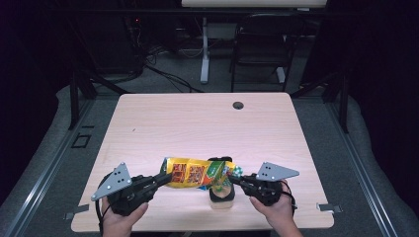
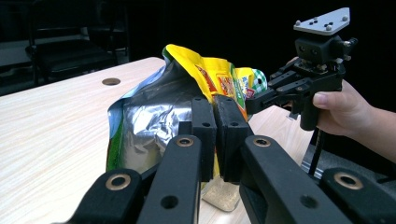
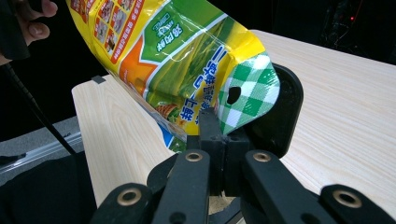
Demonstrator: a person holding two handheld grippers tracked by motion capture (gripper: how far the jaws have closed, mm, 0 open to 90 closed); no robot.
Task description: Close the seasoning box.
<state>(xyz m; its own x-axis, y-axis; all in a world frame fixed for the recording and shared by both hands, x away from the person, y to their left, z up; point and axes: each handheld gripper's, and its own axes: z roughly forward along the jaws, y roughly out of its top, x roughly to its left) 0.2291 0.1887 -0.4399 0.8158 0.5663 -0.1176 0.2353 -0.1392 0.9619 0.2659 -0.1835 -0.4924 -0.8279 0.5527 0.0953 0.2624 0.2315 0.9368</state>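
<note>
- The table [image 1: 148, 128] is pale wood with a round hole [image 1: 238, 105] near its far edge; all the work sits close to the near edge
- The bag [image 1: 197, 174], a yellow and green foil snack pouch, hangs in the air between the 2 tools, stretched roughly level just above a container; its silver inside shows in the left gripper view [image 2: 154, 116], so 1 end looks opened
- The left gripper [image 1: 160, 178] is clenched on the bag's left end, jaws pressed together on the foil edge
- The right gripper [image 1: 232, 178] is clamped on the bag's checked green-and-white corner [image 3: 247, 93], right beside the hang hole
- The container [image 1: 222, 197], a small clear tub with a black lid [image 3: 285, 112] tilted up behind it, stands under the bag's right half; pale grains seem to lie in it [image 2: 224, 198]
- The step in hand looks like pouring the bag's contents into the tub, so keep both pinches firm, since foil slips easily
- Raise 1 end slowly while the other stays low over the tub's mouth, so the contents run down in a thin stream
- Keep the low end centred over the opening; a twist would spill onto the table
</note>
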